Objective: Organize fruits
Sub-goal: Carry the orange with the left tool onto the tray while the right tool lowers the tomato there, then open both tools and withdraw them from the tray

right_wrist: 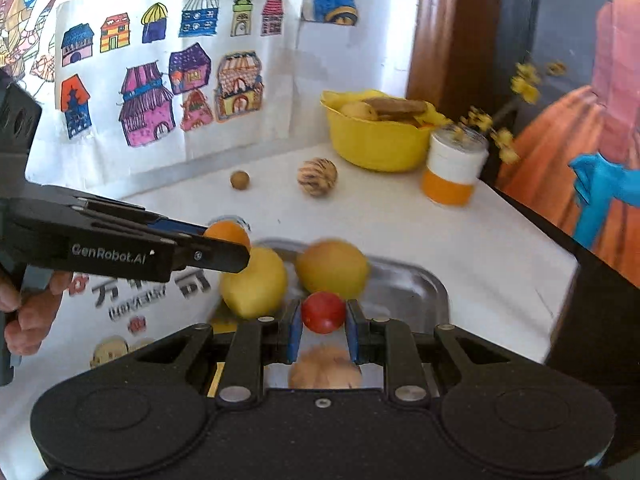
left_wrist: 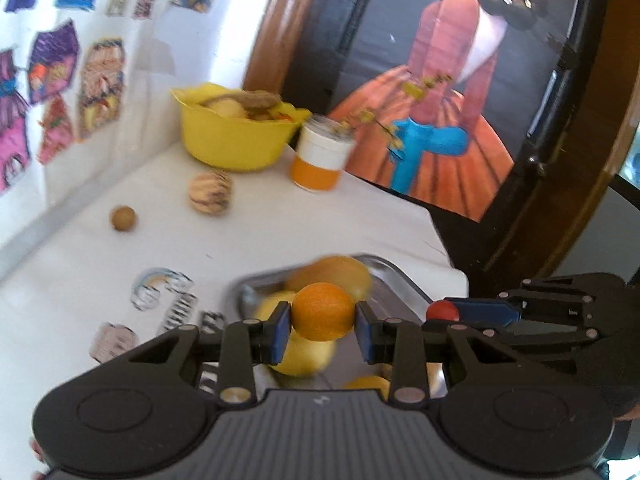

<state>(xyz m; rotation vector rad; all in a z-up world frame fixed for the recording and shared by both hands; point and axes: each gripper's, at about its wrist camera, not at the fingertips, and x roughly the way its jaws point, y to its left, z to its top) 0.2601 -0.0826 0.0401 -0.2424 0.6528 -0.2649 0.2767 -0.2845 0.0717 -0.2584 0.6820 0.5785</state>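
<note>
A white bench [right_wrist: 400,220] stands against a wall hung with coloured drawings of houses [right_wrist: 160,80]; a large painting [left_wrist: 440,100] of a figure in an orange skirt leans at its far side. On the bench, a yellow bowl [right_wrist: 372,144] holds several fruits, beside an orange-and-white cup [right_wrist: 452,172] with yellow flowers. A striped fruit [right_wrist: 317,178] and a small brown ball [right_wrist: 239,180] lie loose nearby. A metal tray [right_wrist: 416,292] holds a lemon [right_wrist: 256,284] and a yellow-orange fruit [right_wrist: 332,268]. Above the tray, the left gripper [left_wrist: 323,317] has its jaws clamped on an orange [left_wrist: 323,316]; the right gripper [right_wrist: 323,314] has its jaws clamped on a tomato [right_wrist: 323,312].
</note>
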